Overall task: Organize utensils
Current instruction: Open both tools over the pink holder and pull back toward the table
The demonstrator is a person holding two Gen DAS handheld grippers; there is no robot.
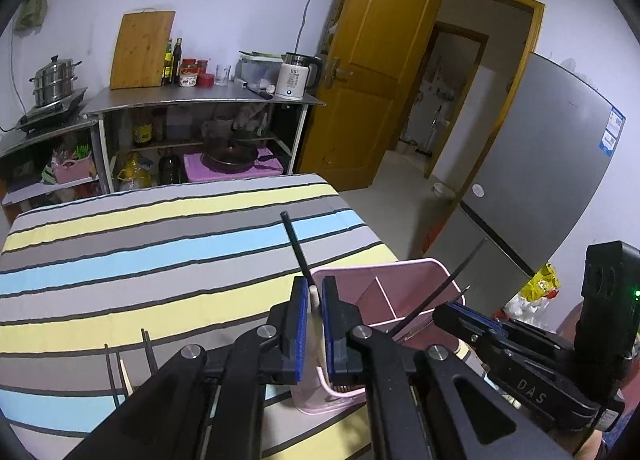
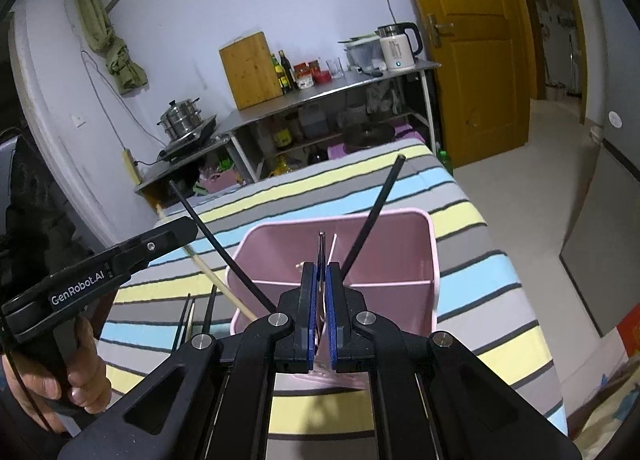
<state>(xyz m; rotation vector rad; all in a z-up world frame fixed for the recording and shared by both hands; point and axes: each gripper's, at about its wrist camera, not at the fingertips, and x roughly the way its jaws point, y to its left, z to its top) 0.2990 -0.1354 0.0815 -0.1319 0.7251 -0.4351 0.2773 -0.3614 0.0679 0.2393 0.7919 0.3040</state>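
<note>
Now the left gripper (image 1: 315,294) pinches two chopsticks (image 1: 295,246), one black and one pale. Its side reads "GenRobot.AI". Close beside it, the right gripper (image 2: 321,278), marked "DAS", squeezes a thin metal utensil (image 2: 321,252). Just under both sits the pink bin (image 2: 434,256).

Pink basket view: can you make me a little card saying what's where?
basket: pink basket, divided inside, on the striped cloth
left: left gripper shut on a black chopstick and a wooden stick
right: right gripper shut on a second black chopstick, over the basket
on cloth: loose chopsticks
</note>
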